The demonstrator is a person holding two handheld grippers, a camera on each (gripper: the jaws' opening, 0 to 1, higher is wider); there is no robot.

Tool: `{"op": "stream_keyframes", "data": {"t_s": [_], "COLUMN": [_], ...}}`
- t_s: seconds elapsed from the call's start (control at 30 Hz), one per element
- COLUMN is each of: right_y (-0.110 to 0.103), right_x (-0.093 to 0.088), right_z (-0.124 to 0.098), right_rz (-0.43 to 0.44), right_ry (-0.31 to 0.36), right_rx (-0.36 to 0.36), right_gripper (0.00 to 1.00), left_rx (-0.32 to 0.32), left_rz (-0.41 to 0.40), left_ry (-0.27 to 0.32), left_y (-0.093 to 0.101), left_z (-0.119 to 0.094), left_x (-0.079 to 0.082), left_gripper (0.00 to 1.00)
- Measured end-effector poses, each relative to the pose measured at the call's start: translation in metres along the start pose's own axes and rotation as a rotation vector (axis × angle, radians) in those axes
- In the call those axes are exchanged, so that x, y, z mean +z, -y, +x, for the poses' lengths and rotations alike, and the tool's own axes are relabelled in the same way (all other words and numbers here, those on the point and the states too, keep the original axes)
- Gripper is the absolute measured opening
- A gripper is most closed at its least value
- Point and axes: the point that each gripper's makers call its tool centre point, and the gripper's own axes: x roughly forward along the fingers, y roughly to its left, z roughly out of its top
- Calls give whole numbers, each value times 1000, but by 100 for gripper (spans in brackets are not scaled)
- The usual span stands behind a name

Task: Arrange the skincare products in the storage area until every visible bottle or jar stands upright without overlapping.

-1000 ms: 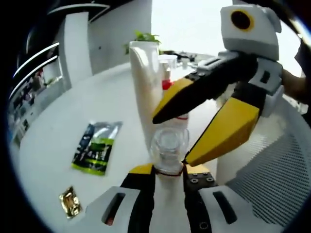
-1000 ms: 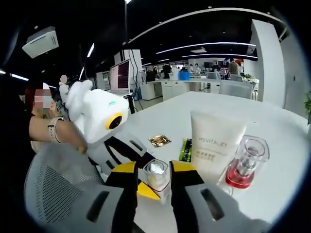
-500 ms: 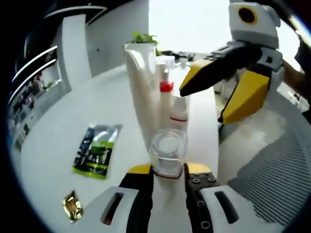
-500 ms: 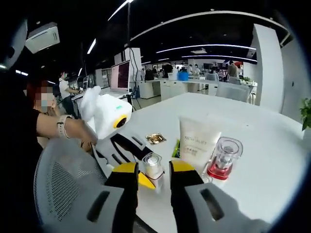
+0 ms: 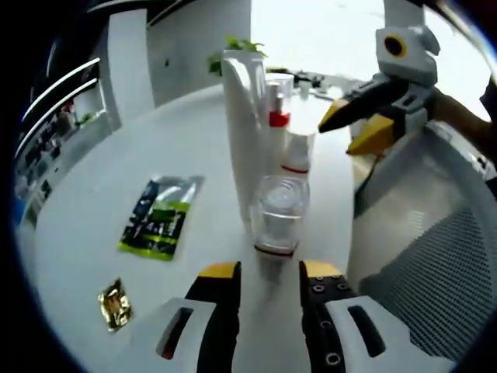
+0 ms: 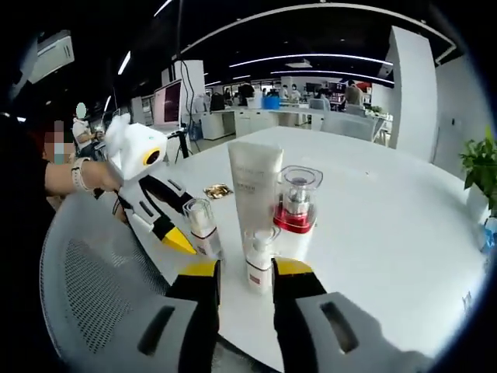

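Just beyond released left tool (image 5: 268,273): clear jar (image 5: 278,214) upright; right tool (image 6: 245,272) released, apart.

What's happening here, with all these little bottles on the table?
A person is tidying skincare products with a handheld gripper in each hand. On the white table, a white tube, a red-collared pump bottle and two small bottles stand upright in a tight cluster. The left gripper sits just behind the clear small bottle, jaws apart and not clamped on it. The right gripper hangs open off to the side. Two sachets lie flat nearby.
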Motion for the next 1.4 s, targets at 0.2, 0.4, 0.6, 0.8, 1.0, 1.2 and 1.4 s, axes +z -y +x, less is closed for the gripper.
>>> {"op": "stream_keyframes", "data": {"t_s": [0.2, 0.4, 0.6, 0.8, 1.0, 1.2, 1.4], "right_y": [4, 10, 13, 10, 15, 13, 14], "right_x": [-22, -27, -37, -40, -38, -41, -40], "right_z": [14, 21, 33, 35, 37, 39, 39], "right_rz": [14, -17, -61, -89, -61, -67, -50], "right_ry": [-109, -142, -195, -216, -206, -222, -216], "right_rx": [25, 9, 10, 30, 25, 33, 36], "right_gripper": [29, 28, 28, 27, 25, 23, 22], "left_rx": [-4, -26, -33, -52, -62, -63, -40], "left_rz": [-30, -45, -51, -72, -88, -113, -114], "left_ry": [-25, -36, -54, -49, -41, -37, -16], "left_y": [2, 6, 6, 8, 12, 14, 13], "left_z": [2, 7, 14, 20, 28, 36, 41], "left_x": [-4, -3, -6, -1, 6, 11, 19], "left_gripper": [20, 17, 14, 12, 12, 11, 10]}}
